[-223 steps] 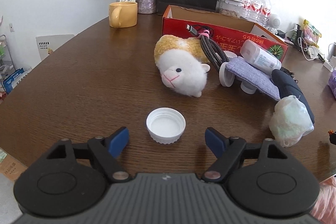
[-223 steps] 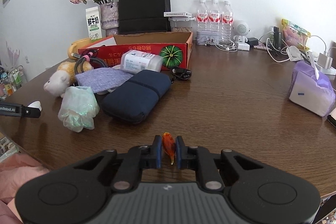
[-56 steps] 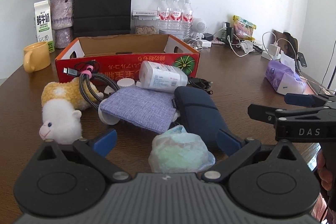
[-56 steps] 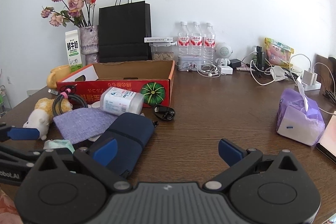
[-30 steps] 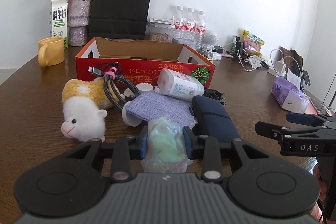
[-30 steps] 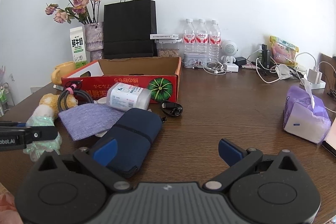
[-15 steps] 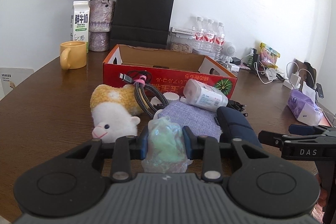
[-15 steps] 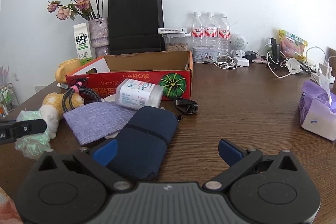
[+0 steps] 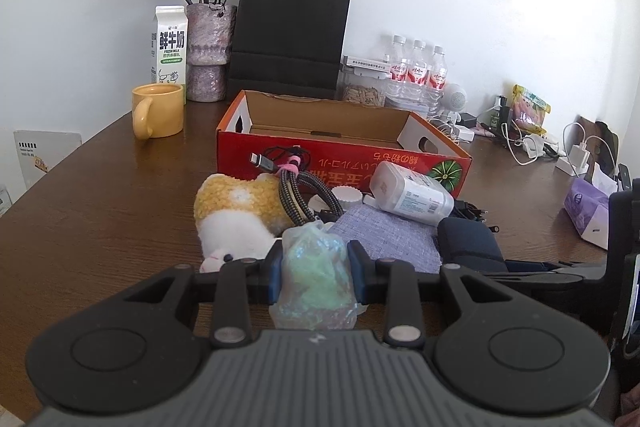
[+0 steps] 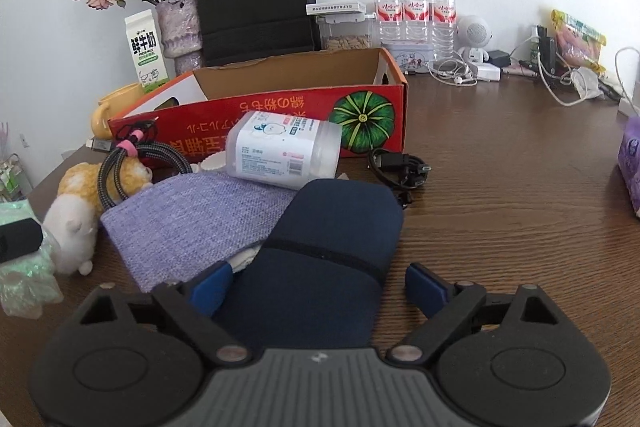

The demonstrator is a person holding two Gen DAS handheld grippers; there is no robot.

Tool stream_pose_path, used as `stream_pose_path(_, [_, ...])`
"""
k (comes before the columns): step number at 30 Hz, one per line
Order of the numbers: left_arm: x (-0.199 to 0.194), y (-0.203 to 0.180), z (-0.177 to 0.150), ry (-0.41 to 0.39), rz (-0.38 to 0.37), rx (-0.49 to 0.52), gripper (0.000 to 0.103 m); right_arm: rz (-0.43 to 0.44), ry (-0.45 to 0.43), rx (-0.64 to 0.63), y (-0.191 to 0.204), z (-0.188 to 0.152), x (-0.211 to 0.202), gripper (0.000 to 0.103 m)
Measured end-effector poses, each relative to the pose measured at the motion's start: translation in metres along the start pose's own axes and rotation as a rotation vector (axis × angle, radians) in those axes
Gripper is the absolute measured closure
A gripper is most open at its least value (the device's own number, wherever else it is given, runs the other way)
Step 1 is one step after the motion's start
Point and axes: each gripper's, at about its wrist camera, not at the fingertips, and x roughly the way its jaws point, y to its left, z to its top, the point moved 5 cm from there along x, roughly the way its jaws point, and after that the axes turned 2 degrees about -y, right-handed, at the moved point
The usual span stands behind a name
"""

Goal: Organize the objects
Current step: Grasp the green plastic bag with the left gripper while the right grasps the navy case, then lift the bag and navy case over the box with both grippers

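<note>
My left gripper (image 9: 315, 278) is shut on a crumpled pale green plastic bag (image 9: 314, 269), held above the table before the pile. An open red cardboard box (image 9: 344, 151) stands behind a plush toy (image 9: 236, 215), a braided cable (image 9: 298, 193), a purple cloth pouch (image 9: 388, 243), a white jar (image 9: 412, 193) and a navy case (image 10: 320, 263). My right gripper (image 10: 318, 285) straddles the near end of the navy case; its jaws are closing and the blue pads stand just clear of the case's sides.
At the back stand a yellow mug (image 9: 158, 111), a milk carton (image 9: 170, 45), a flower vase (image 9: 208, 51), a black paper bag (image 9: 290, 39) and water bottles (image 9: 416, 75). A black cable (image 10: 400, 167) lies right of the jar. A purple tissue pack (image 9: 588, 211) lies at far right.
My right gripper moved forward and down over the navy case and its jaws narrowed. My left gripper, still holding the green bag, shifted slightly left.
</note>
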Motion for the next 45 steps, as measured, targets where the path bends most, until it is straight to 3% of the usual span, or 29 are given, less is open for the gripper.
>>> stream_pose_path(6, [-0.005,0.0,0.004,-0.013,-0.005,-0.005,0.07,-0.001,-0.006,0.0,0.0,0.002,0.001,0.02])
stream_pose_path(10, [-0.005,0.004,0.005,-0.015,0.001,-0.01,0.07,0.011,-0.046,0.033,-0.006,0.003,-0.005,0.034])
stream_pose_path(14, [-0.004,0.008,0.005,-0.014,0.008,-0.019,0.07,0.016,-0.065,0.008,-0.006,0.001,-0.012,0.038])
stream_pose_path(25, [-0.005,0.01,0.008,-0.023,0.01,-0.031,0.07,0.027,-0.062,-0.001,-0.009,-0.001,-0.016,0.038])
stream_pose_path(34, [0.004,0.007,0.007,-0.007,0.002,-0.031,0.07,0.041,-0.035,-0.019,-0.008,0.0,-0.004,0.032])
stream_pose_path(40, [0.007,0.008,0.007,-0.003,0.002,-0.03,0.07,0.069,-0.06,0.025,-0.015,0.003,-0.011,0.042])
stream_pose_path(45, [0.009,0.009,0.013,-0.016,-0.001,-0.028,0.07,0.071,-0.123,0.023,-0.018,0.013,-0.026,0.042])
